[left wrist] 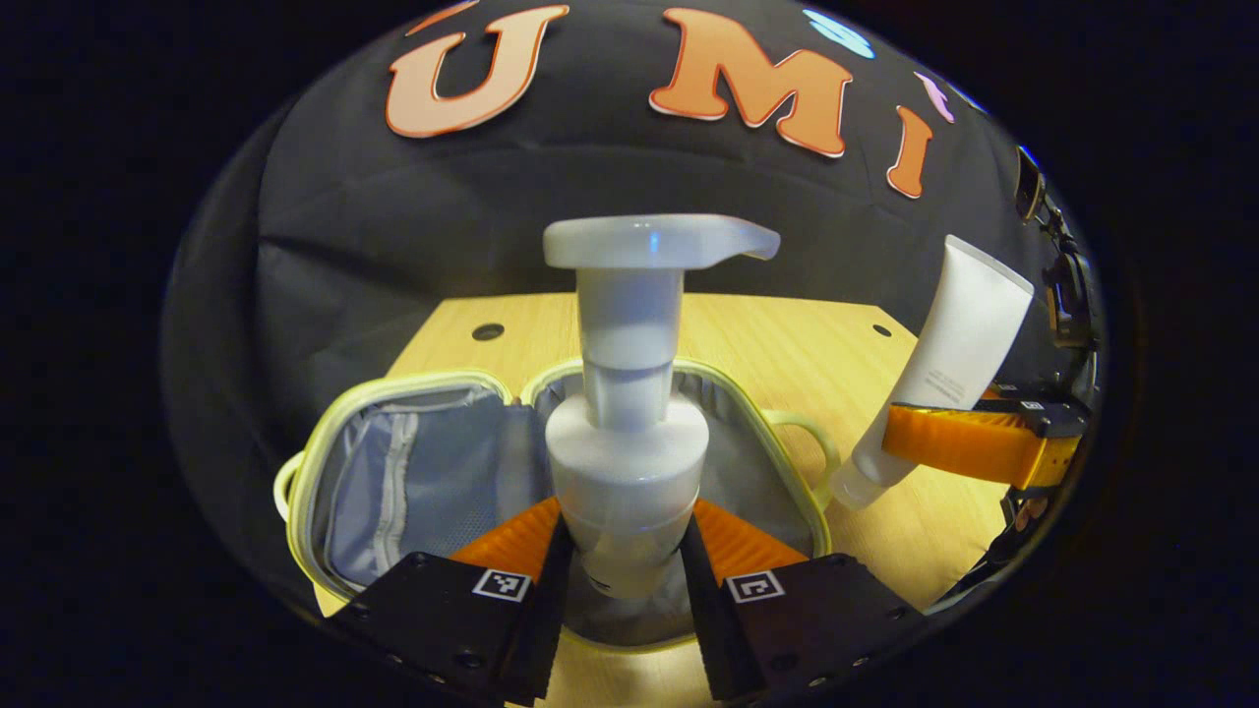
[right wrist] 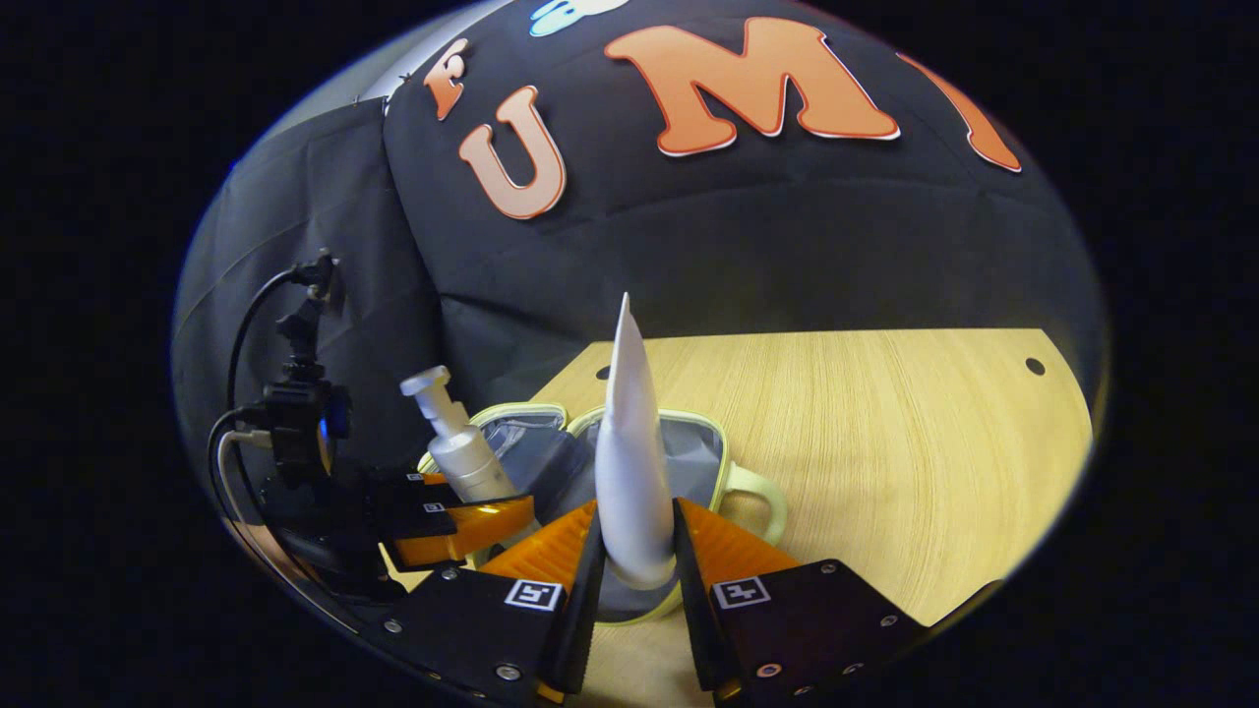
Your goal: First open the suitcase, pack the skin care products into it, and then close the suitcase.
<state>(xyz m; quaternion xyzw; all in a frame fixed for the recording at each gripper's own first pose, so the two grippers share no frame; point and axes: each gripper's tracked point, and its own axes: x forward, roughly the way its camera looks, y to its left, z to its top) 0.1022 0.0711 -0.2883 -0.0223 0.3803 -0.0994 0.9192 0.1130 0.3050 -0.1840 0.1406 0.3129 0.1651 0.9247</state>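
Above the open suitcase (left wrist: 413, 472) on the tabletop (right wrist: 885, 442), left gripper (left wrist: 627, 551) jaws clamp a pump bottle (left wrist: 627, 433), right gripper (right wrist: 636, 551) jaws clamp a tube (right wrist: 629, 462).

The left gripper (left wrist: 625, 551) is clamped, both fingers pressing the lower body of an upright pump bottle (left wrist: 629, 393). The right gripper (right wrist: 637, 551) is likewise closed, both fingers squeezing the cap end of a white tube (right wrist: 629, 462) that stands upright. The two grippers sit near each other, side by side.
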